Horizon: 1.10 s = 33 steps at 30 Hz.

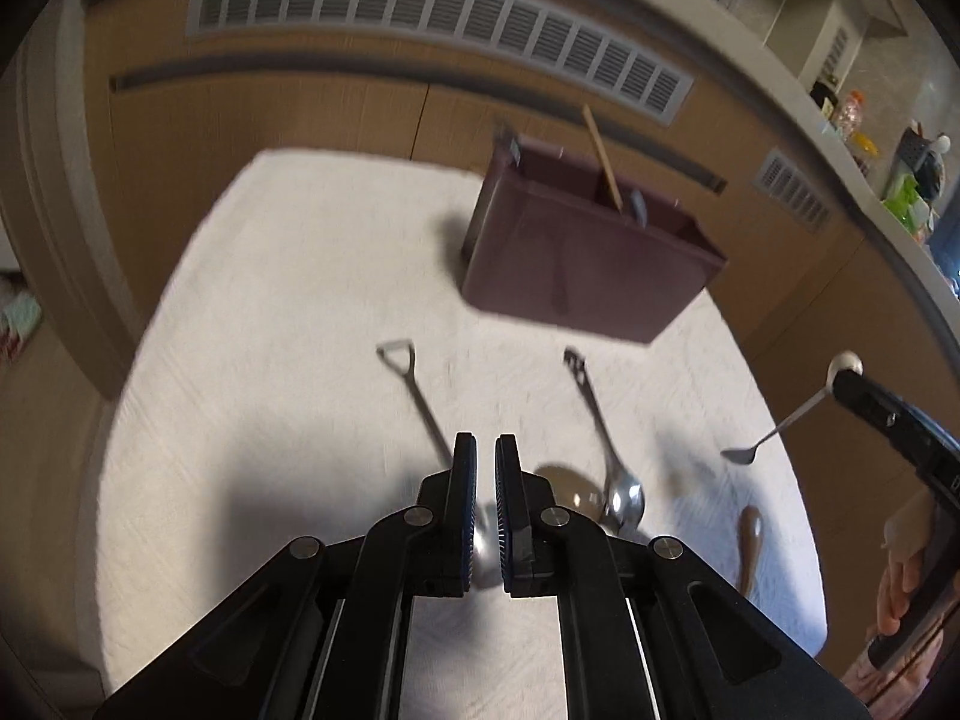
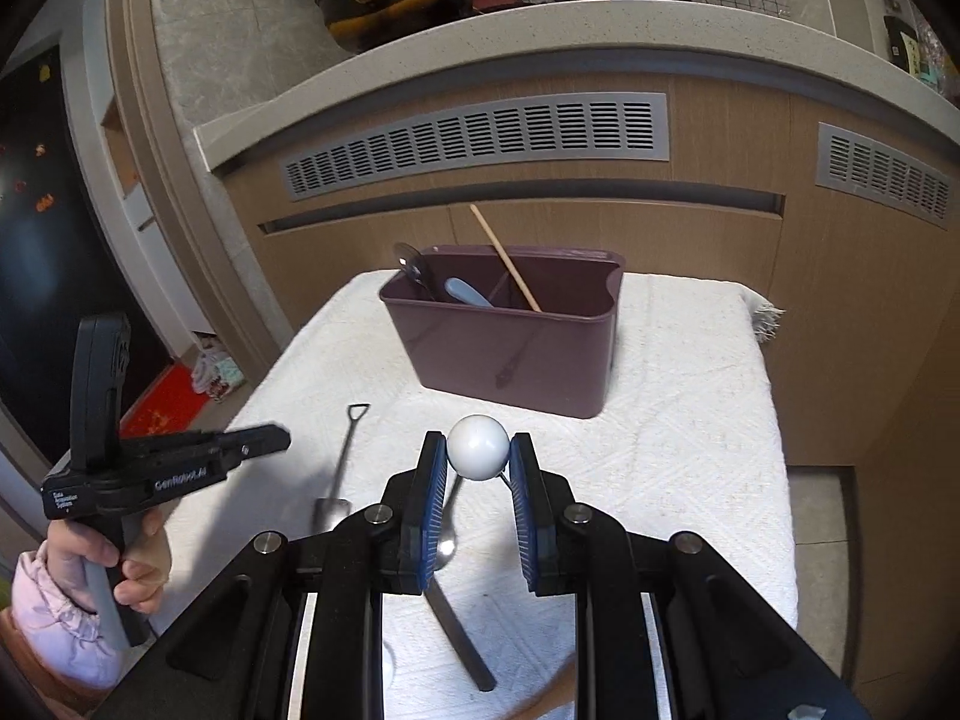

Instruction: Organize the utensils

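you have a spoon [image 2: 478, 447] pinched by its white ball end between the pads of the right claw [image 2: 478, 450], lifted off the table [image 2: 690, 420] near its front edge, bowl hanging down toward you. this looks like the carry step: next you need to take it forward over the bin [image 2: 510, 354] at the far edge and let it drop into a compartment, clear of the stick [image 2: 507, 260] leaning there. a shovel spoon [image 1: 414, 396] and a steel spoon [image 1: 606, 450] lie on the cloth in front of the bin, a brown spoon [image 1: 750, 540] nearer the right edge. your left claw [image 1: 486, 450] is nearly closed on nothing, tilted down above the shovel spoon; the right one points down at the cloth.
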{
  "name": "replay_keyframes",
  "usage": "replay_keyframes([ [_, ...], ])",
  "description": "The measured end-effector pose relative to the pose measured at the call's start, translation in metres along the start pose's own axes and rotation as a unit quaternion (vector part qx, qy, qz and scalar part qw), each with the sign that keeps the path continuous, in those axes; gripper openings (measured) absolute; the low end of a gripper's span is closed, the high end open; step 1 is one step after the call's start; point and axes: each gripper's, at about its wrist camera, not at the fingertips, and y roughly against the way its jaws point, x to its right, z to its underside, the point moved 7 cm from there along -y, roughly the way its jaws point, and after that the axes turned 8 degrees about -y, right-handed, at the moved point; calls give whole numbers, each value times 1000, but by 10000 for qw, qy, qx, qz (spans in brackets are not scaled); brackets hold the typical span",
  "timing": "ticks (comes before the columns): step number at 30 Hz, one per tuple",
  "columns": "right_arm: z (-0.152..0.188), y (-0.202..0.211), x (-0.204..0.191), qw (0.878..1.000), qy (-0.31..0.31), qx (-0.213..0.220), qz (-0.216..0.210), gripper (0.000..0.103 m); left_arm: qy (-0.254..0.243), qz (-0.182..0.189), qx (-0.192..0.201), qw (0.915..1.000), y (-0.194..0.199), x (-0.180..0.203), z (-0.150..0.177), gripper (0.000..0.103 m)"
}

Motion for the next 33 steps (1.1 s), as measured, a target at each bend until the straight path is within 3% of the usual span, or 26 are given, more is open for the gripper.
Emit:
replay_keyframes([
  [2, 3, -3, 4, 9999, -96, -43, -35, 19, 30, 11, -202, 9998, -10, -1, 15, 12],
  [4, 4, -5, 7, 9998, -167, -63, -58, 19, 116, 49, -354, 9993, -18, 2, 24, 28],
  [6, 6, -7, 9, 9999, -146, -64, 19, 19, 262, 98, -481, 9985, -27, 2, 24, 35],
  [10, 8, -7, 6, 9999, -52, -55, 75, 19, 214, -166, -867, 9959, -49, -2, 10, 35],
  [15, 6, -1, 1, 10000, 60, 16, 17, 19, -298, -527, -1453, 9875, -81, -1, -15, 34],
  [17, 6, 0, 0, 9999, 97, 29, -11, 19, -511, -686, -1473, 9854, -88, 2, -20, 28],
  [18, 6, 1, 0, 9999, 103, 36, -42, 19, -598, -778, -1444, 9846, -89, 3, -22, 17],
  [20, 4, 2, 0, 9999, 73, 60, -126, 19, -607, -776, -1295, 9867, -87, 6, -21, 11],
  [22, 4, 5, 0, 9998, 17, 77, -202, 19, -492, -637, -904, 9927, -74, 11, -19, 6],
  [26, 4, 10, 3, 9992, -70, 13, -386, 19, -323, -294, 93, 9990, -27, 23, -19, 5],
  [30, 4, 12, 7, 9966, -368, -142, -720, 19, -261, -203, 866, 9957, 13, 28, -22, 4],
  [33, 2, 13, 8, 9973, -399, -73, -618, 19, -267, -150, 1072, 9938, 25, 30, -27, 4],
])
